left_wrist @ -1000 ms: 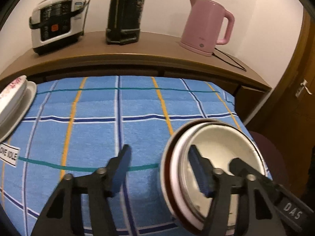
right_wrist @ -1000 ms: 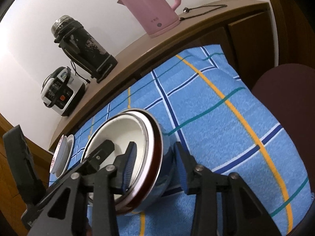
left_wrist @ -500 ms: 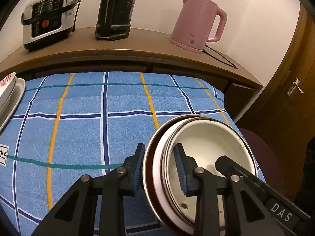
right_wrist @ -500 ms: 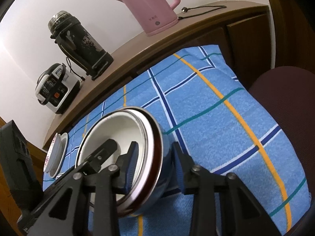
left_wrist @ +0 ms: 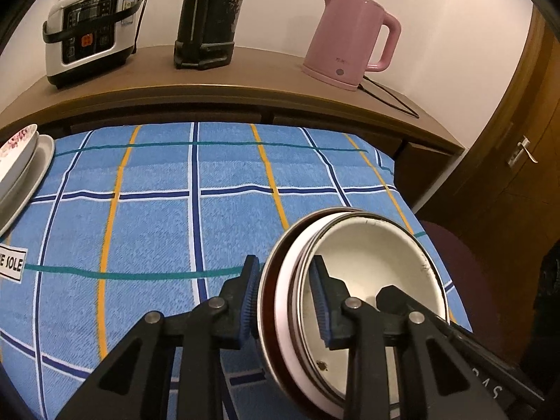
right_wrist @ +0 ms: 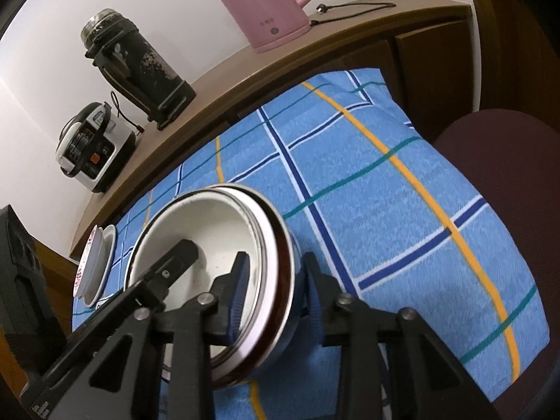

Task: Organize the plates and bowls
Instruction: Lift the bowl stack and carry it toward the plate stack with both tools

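Note:
A stack of nested bowls [left_wrist: 371, 273], white inside with white and brown rims, sits tilted on the blue checked cloth [left_wrist: 157, 217]. My left gripper [left_wrist: 285, 301] is shut on the stack's left rim, one finger inside, one outside. My right gripper [right_wrist: 274, 297] is shut on the stack's [right_wrist: 206, 231] right rim, one finger inside and one against the steel outer wall. A white plate with a flowered bowl on it [left_wrist: 21, 161] lies at the cloth's far left and also shows in the right wrist view [right_wrist: 94, 266].
A wooden shelf [left_wrist: 245, 80] behind the cloth holds a rice cooker [left_wrist: 87, 28], a black flask [left_wrist: 210, 17] and a pink kettle [left_wrist: 350, 38] with its cord. A dark red chair seat [right_wrist: 507, 182] stands to the right. A door [left_wrist: 518, 175] is at far right.
My left gripper has closed from wide open onto the stack's left rim. My right gripper has stayed shut on the right rim. The stack has barely moved.

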Motion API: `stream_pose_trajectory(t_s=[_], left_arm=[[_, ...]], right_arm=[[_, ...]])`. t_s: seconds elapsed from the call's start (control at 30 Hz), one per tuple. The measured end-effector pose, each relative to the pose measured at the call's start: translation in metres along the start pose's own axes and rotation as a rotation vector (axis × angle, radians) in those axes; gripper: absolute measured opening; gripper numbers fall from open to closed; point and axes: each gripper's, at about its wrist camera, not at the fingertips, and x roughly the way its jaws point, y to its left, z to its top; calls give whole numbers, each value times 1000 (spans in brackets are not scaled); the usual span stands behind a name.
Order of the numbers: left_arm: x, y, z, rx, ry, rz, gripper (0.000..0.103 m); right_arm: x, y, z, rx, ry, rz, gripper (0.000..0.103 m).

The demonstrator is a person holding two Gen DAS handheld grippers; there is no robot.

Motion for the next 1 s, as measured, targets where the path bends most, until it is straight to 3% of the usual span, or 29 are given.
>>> stream_pose_trajectory(t_s=[0.57, 1.0], left_arm=[[-29, -3, -20, 38, -17, 18, 32], [-50, 16, -32, 26, -32, 35, 32]], right_arm=[[-25, 9, -18, -24, 5, -9, 31], [-32, 28, -40, -57, 19, -2, 31]])
